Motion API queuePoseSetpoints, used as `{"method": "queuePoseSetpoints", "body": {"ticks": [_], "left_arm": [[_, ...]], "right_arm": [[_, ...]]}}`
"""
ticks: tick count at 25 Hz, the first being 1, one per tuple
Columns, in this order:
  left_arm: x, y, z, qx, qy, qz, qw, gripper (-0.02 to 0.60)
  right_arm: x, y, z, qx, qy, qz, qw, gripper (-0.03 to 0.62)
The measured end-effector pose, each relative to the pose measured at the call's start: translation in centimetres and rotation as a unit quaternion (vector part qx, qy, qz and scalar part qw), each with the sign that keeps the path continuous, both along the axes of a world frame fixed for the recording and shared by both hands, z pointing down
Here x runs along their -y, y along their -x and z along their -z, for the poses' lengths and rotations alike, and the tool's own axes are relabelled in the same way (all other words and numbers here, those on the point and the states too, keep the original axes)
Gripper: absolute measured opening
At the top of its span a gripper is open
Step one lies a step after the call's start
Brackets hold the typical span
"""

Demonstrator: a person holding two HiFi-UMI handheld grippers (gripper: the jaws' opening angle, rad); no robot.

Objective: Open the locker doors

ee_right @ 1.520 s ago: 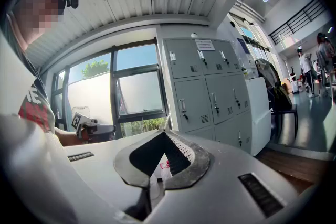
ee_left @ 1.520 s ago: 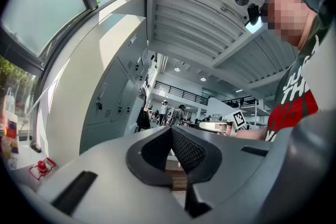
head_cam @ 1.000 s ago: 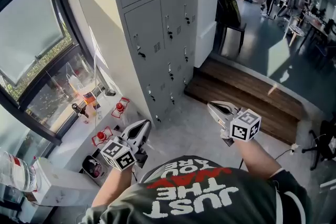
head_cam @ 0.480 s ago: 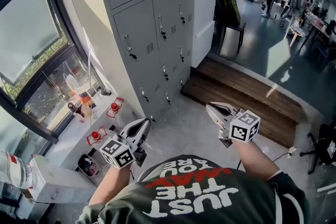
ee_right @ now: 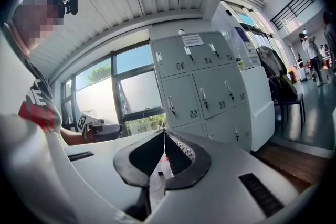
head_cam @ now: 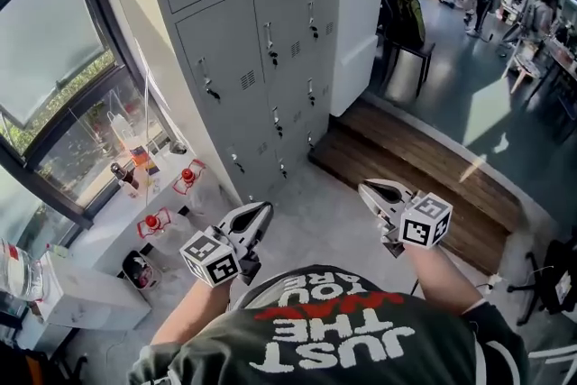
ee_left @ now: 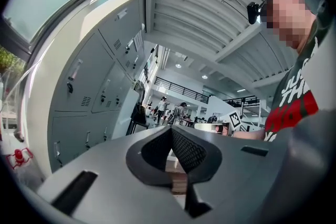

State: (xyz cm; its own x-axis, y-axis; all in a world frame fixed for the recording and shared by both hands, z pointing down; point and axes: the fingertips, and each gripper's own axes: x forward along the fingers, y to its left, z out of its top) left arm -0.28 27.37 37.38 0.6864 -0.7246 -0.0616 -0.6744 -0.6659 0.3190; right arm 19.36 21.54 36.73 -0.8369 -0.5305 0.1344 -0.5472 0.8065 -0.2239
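Both tools are hanging clenched on nothing, left tool (head_cam: 255, 217) and right tool (head_cam: 370, 192), while the closed locker doors (head_cam: 236, 59) are standing well apart, ahead and leftward, handles (head_cam: 207, 84) upright, so the left tool's sitting nearer.

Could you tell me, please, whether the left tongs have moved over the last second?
Yes: in the head view the left tongs have drifted right of the bottom corner of the lockers, which they sat beside earlier.
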Motion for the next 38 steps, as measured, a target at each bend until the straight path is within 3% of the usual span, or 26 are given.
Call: {"method": "queuePoseSetpoints", "body": {"ticks": [3,8,16,20,23,28,33,38], "left_arm": [[2.3,0.4,-1.0,0.005,0.012,0.003,0.9999,0.002],[9.6,4.4,-3.0,0.001,0.014,-0.011,0.9998,0.002],[25.4,12.3,-2.5,0.035,-0.007,-0.107,0.9936,0.002],[30.6,13.5,-0.8,0.065,-0.04,-0.166,0.9831,0.002],[33.5,13.9,-0.1,0.068,-0.052,-0.176,0.9807,0.002],[37.0,13.4,0.5,0.052,-0.05,-0.154,0.9854,0.002],[40.3,13.4,1.0,0.033,-0.041,-0.076,0.9957,0.002],[41.4,13.2,1.4,0.033,-0.04,-0.026,0.9983,0.002]], "right_arm": [[2.5,0.5,-1.3,0.001,0.013,0.007,1.0,0.035],[9.0,3.9,-3.5,-0.004,0.023,-0.004,1.0,0.035],[23.9,15.7,-2.0,0.017,0.006,-0.03,0.999,0.035],[30.5,19.4,0.2,0.019,-0.01,-0.047,0.999,0.035],[33.7,20.6,-0.1,0.008,-0.004,-0.051,0.999,0.037],[37.6,20.3,0.0,-0.001,-0.002,-0.04,0.999,0.037],[42.0,21.0,1.0,-0.02,-0.021,-0.001,1.0,0.037],[48.0,23.6,4.0,-0.031,-0.063,0.036,0.997,0.038]]}}
